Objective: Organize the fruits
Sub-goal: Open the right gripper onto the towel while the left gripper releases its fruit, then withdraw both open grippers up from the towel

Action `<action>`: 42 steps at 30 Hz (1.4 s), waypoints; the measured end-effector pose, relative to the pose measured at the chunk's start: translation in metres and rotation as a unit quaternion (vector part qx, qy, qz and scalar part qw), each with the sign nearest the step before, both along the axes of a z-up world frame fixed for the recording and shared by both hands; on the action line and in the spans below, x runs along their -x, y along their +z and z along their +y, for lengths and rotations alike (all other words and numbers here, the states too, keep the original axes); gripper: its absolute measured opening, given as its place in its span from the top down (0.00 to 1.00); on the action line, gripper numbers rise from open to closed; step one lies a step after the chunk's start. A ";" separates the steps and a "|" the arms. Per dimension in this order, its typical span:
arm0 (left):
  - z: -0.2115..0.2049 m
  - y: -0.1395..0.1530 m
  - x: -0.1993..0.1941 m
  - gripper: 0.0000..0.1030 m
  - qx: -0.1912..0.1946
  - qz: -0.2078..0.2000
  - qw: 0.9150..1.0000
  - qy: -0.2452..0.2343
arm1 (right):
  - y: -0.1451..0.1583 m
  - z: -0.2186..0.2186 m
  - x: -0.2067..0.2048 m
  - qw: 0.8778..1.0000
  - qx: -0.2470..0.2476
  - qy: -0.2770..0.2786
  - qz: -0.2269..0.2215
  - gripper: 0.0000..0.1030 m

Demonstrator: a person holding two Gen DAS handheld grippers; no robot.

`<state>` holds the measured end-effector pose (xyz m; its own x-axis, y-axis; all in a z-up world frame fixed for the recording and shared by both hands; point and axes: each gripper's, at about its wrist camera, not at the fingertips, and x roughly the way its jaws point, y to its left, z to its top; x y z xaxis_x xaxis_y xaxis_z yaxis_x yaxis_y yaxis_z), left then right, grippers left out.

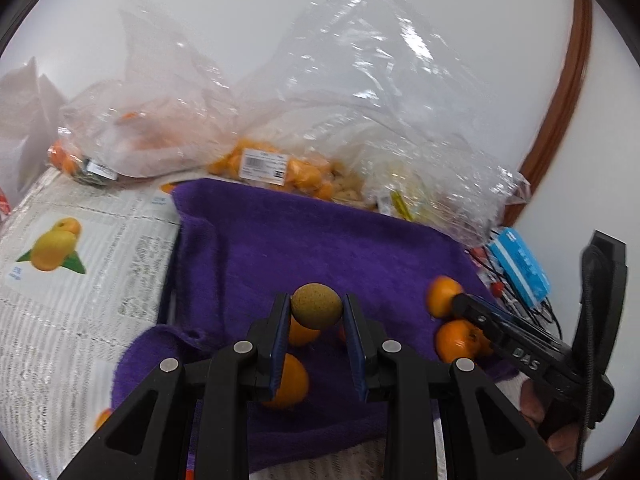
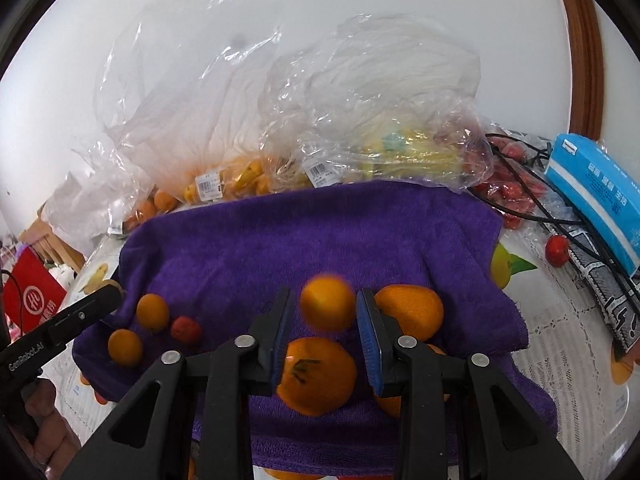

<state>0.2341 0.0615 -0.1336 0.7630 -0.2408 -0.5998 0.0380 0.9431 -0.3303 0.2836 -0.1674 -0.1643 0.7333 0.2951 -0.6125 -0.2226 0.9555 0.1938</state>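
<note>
A purple towel (image 1: 304,236) (image 2: 304,236) lies on the table with several oranges on it. My left gripper (image 1: 316,308) is shut on a brownish-green round fruit (image 1: 317,306), held above the towel over two oranges (image 1: 289,380). My right gripper (image 2: 327,308) is shut on a small orange (image 2: 327,305), held above a large orange (image 2: 317,376) with another orange (image 2: 412,312) to its right. In the right wrist view two small oranges (image 2: 152,312) and a small red fruit (image 2: 185,330) lie at the towel's left, beside the left gripper's tip.
Clear plastic bags of oranges (image 1: 256,168) and other fruit (image 2: 400,148) stand behind the towel against the wall. A blue tissue pack (image 2: 596,204), black cables and red fruits (image 2: 557,249) lie at the right. Newspaper (image 1: 72,280) covers the table at the left.
</note>
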 end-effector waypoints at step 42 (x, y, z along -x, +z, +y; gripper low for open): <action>-0.025 -0.003 0.010 0.63 -0.071 -0.025 0.997 -0.011 | 0.031 0.017 0.037 0.996 0.046 -0.002 -0.072 0.58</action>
<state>0.2238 0.0368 -0.1364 0.7880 -0.1725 -0.5910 0.0717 0.9791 -0.1903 0.2462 -0.1499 -0.1332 0.8168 0.2393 -0.5249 -0.2373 0.9687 0.0723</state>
